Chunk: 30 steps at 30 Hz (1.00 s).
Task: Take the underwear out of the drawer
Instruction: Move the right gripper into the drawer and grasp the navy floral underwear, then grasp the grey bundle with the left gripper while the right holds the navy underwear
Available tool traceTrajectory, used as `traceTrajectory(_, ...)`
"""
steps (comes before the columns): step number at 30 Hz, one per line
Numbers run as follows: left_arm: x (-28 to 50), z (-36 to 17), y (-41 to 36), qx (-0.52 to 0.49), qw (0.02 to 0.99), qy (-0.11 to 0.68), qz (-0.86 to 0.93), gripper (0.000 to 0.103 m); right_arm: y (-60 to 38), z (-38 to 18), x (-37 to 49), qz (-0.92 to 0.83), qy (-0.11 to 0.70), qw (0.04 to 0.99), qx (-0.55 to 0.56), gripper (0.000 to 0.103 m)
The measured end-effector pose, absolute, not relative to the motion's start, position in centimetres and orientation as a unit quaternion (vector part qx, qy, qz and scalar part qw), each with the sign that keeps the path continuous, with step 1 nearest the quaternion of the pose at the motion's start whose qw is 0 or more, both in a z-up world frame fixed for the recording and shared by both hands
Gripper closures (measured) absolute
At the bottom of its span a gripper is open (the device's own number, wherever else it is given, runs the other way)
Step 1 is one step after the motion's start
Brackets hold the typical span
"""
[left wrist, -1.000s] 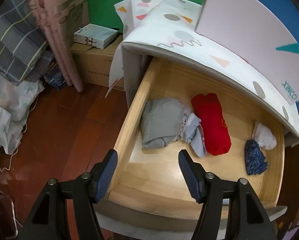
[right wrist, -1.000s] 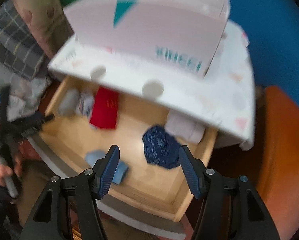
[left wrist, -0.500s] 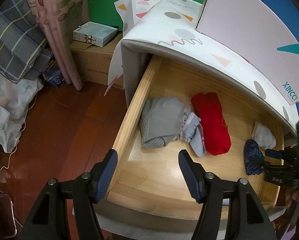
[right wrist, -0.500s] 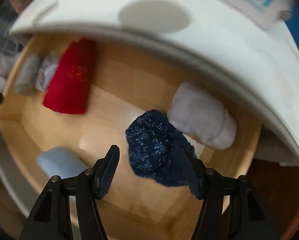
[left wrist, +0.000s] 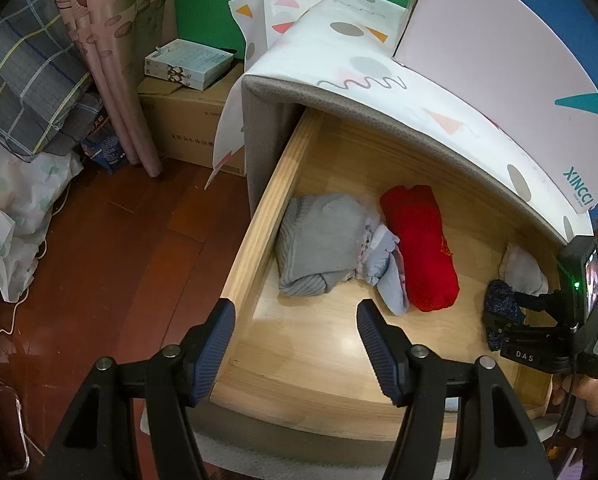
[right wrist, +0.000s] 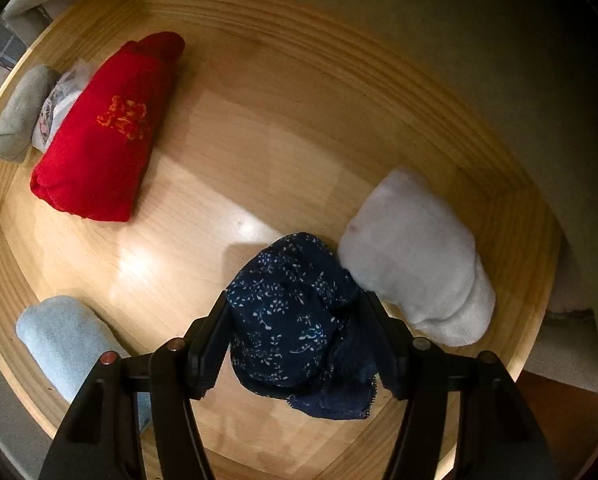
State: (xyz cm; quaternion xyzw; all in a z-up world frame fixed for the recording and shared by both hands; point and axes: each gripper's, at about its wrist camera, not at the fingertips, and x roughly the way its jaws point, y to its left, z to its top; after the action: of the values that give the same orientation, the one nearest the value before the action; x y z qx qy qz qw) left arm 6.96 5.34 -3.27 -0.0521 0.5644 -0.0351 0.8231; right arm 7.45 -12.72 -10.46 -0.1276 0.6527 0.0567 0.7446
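Note:
The wooden drawer (left wrist: 259,236) stands pulled out. The dark blue floral underwear (right wrist: 295,320) lies bunched at the drawer's right end and also shows in the left wrist view (left wrist: 499,300). My right gripper (right wrist: 297,340) is down inside the drawer, open, with a finger on each side of the underwear; in the left wrist view it (left wrist: 499,320) reaches in from the right. My left gripper (left wrist: 295,348) is open and empty, above the drawer's front left corner.
In the drawer lie a red folded garment (right wrist: 99,132), a grey roll (left wrist: 319,244), a white bundle (right wrist: 415,256) touching the underwear, and a light blue roll (right wrist: 63,336). A cardboard box (left wrist: 187,120), curtain and laundry piles stand left on the wood floor (left wrist: 99,280).
My right gripper has dropped from above the cabinet into the drawer, and its fingers now straddle the blue underwear. The left gripper has held nearly still.

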Motion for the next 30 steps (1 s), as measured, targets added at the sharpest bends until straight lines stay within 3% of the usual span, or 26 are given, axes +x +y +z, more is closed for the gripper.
traceTrajectory(4, 7.0, -3.3, 5.4, -0.052, 0.823, 0.565, -0.033, 0.038, -12.5, -10.6, 7.1, 0.065, 0.659, 0.740, -0.116, 0.060)
traceTrajectory(10, 7.0, -3.3, 5.4, -0.052, 0.822, 0.566, -0.033, 0.038, -12.2, -10.6, 5.7, 0.066, 0.682, 0.721, -0.108, 0.070)
traceTrajectory(30, 6.9, -3.5, 5.5, -0.053, 0.820, 0.568, -0.039, 0.038, -15.1, -11.9, -1.3, -0.034, 0.765, 0.643, 0.028, 0.077)
